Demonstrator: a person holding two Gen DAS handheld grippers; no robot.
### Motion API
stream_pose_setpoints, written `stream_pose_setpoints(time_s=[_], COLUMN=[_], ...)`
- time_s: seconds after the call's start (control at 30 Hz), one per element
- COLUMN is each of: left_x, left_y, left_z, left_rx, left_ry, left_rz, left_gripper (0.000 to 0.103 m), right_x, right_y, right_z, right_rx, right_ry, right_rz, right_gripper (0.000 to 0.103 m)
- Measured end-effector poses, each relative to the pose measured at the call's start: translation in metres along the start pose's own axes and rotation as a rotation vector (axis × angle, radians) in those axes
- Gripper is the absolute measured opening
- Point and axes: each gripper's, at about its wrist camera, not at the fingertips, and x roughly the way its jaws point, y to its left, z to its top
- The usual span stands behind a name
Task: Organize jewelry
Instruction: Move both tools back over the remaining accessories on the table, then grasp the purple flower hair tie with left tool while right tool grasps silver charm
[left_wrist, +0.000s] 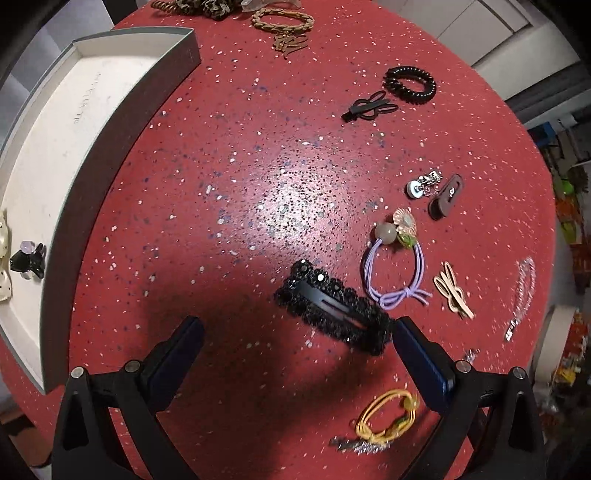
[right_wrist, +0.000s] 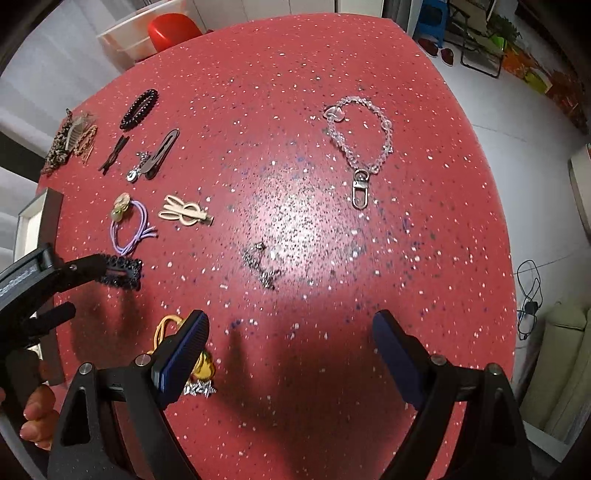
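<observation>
My left gripper (left_wrist: 297, 334) is open above the red speckled table (left_wrist: 229, 177). A black beaded hair clip (left_wrist: 334, 308) lies between its fingertips, close to the right finger (left_wrist: 417, 350). The same clip shows in the right wrist view (right_wrist: 123, 273) under the left gripper (right_wrist: 62, 291). A grey tray with a white floor (left_wrist: 70, 147) sits at the left and holds a black clip (left_wrist: 29, 260) and a cream piece (left_wrist: 4, 254). My right gripper (right_wrist: 290, 332) is open and empty; a small dark chain (right_wrist: 262, 267) lies ahead of it.
Loose pieces lie around: a purple hair tie with a flower (left_wrist: 397, 266), a beige bow clip (left_wrist: 452, 290), a yellow tie (left_wrist: 388, 415), a black coil tie (left_wrist: 410, 84), a black bow clip (left_wrist: 369, 106), a brown bracelet (left_wrist: 282, 20), and a clear bead bracelet with clasp (right_wrist: 360, 140).
</observation>
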Motion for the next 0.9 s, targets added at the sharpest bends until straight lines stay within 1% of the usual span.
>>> stream_pose_setpoints(time_s=[0.13,0.2,0.27,0.4,0.5,0.57,0.6,0.63,0.73,0.77,0.8,0.87,0.9], left_x=[0.006,0.004,-0.004,-0.012,-0.012,-0.007,-0.004,0.0,0.006,0.01,0.011,0.011,0.019], left_y=[-0.013,-0.017,-0.022,-0.044,-0.059,-0.068,-0.072,-0.077,-0.082,-0.084,-0.084,-0.087,-0.092], left_z=[-0.001,0.0,0.002,0.009,0.015,0.017,0.016,0.016,0.016,0.015,0.014,0.009,0.003], left_rx=[0.014,0.022,0.057,0.206,0.295,0.343,0.369,0.385,0.392,0.393,0.397,0.42,0.429], left_ry=[-0.007,-0.033,-0.087,-0.169,-0.189,-0.194,-0.186,-0.175,-0.167,-0.165,-0.163,-0.172,-0.174], left_rz=[0.036,0.069,0.091,0.117,0.104,0.095,0.095,0.094,0.087,0.084,0.082,0.078,0.078], left_gripper=[0.102,0.102,0.102,0.102,0.102,0.094,0.087,0.084,0.083,0.082,0.075,0.073,0.07], right_x=[0.003,0.004,0.004,0.007,0.011,0.016,0.018,0.02,0.024,0.026,0.027,0.03,0.03], right_y=[-0.001,-0.001,0.0,0.002,0.004,0.008,0.01,0.011,0.016,0.018,0.018,0.024,0.025], right_z=[0.001,0.001,0.002,0.008,0.012,0.013,0.013,0.014,0.014,0.014,0.013,0.011,0.01], right_rx=[-0.006,-0.004,-0.002,-0.004,-0.013,-0.03,-0.034,-0.04,-0.051,-0.055,-0.057,-0.066,-0.072], right_ry=[-0.004,-0.009,-0.02,-0.027,-0.036,-0.038,-0.037,-0.038,-0.038,-0.037,-0.034,-0.042,-0.046], right_rz=[-0.003,-0.003,-0.002,-0.002,-0.007,-0.023,-0.027,-0.032,-0.041,-0.047,-0.051,-0.067,-0.076], right_gripper=[0.092,0.092,0.092,0.092,0.092,0.092,0.092,0.091,0.082,0.075,0.071,0.068,0.064])
